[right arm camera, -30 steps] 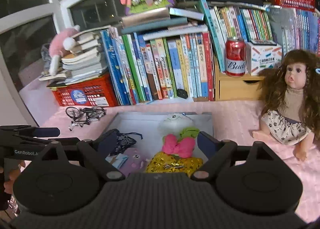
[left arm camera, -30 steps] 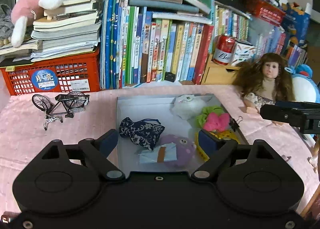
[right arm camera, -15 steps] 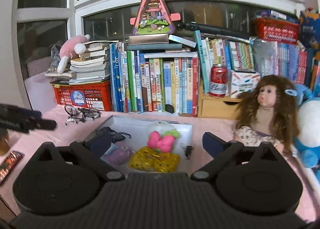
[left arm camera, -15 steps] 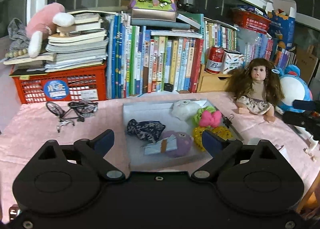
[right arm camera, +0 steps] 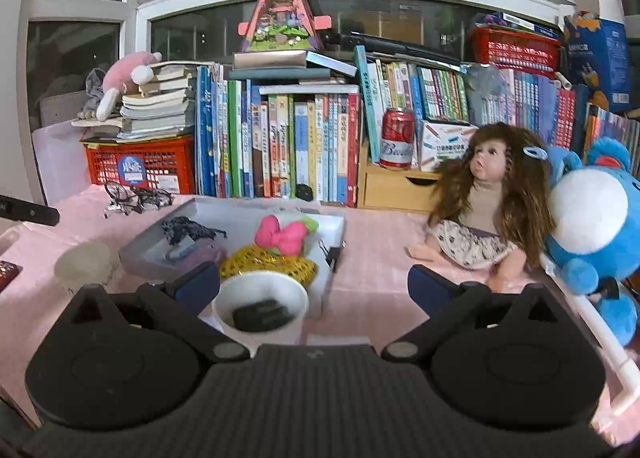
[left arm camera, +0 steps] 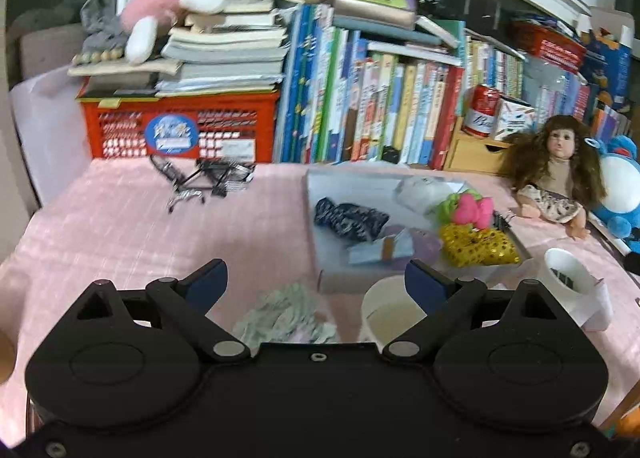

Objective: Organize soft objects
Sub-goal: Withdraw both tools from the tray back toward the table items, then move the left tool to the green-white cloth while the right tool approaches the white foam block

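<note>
Both grippers hang over the pink tablecloth (left arm camera: 120, 225) with jaws spread wide and nothing held: the left gripper (left arm camera: 316, 278) has a crumpled cloth (left arm camera: 284, 318) and a paper cup (left arm camera: 390, 314) below its gap, and the right gripper (right arm camera: 314, 282) has a white cup (right arm camera: 260, 306) (something dark lies inside) near its left finger. The soft things lie together in the grey tray (right arm camera: 144, 242): a dark patterned pouch (left arm camera: 348, 217), a pink bow (right arm camera: 282, 236) and a gold sequin pouch (left arm camera: 478, 246). A doll (right arm camera: 486, 201) sits on the cloth well to the tray's right, beside a blue plush toy (right arm camera: 592, 234).
</note>
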Motion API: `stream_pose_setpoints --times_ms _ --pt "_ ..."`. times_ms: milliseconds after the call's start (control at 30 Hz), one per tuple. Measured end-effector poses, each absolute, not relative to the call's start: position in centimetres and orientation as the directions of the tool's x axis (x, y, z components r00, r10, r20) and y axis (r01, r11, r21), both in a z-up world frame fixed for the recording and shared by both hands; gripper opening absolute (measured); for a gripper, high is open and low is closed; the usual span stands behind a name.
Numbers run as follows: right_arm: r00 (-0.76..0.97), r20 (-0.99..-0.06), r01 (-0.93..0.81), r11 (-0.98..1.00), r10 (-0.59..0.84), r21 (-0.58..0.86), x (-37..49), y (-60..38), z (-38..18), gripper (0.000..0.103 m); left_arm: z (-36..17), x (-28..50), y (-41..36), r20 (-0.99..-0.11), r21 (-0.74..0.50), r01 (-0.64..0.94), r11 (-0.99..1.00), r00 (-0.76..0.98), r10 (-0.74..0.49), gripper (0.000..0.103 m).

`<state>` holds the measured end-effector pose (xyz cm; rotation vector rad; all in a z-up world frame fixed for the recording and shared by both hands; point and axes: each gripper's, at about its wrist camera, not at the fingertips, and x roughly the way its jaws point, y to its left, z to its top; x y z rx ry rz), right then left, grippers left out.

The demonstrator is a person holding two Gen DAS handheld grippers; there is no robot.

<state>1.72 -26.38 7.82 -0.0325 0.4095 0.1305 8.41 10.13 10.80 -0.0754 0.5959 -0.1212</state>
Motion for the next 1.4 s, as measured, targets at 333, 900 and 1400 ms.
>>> stream_pose_setpoints --times_ms 333,900,1400 --pt "0.904 -0.423 -0.092 0.995 0.069 -0.035 -0.1 -26.7 4.6 0.103 8.2 7.8 12.1 -0.583 -0.140 -0.021 0.990 0.810 -0.066 0.095" --pt "0.877 -0.481 -0.087 0.989 0.018 -0.121 -0.4 -25.6 0.7 0.103 4.4 9.9 14.1 -0.660 -0.306 -0.179 0.935 0.747 -0.073 0.090" --pt "0.874 -0.486 -0.137 0.969 0.021 -0.204 1.7 -23.9 -0.9 0.102 2.2 13.9 15.6 -0.688 -0.519 -0.291 0.804 0.700 -0.191 0.080"
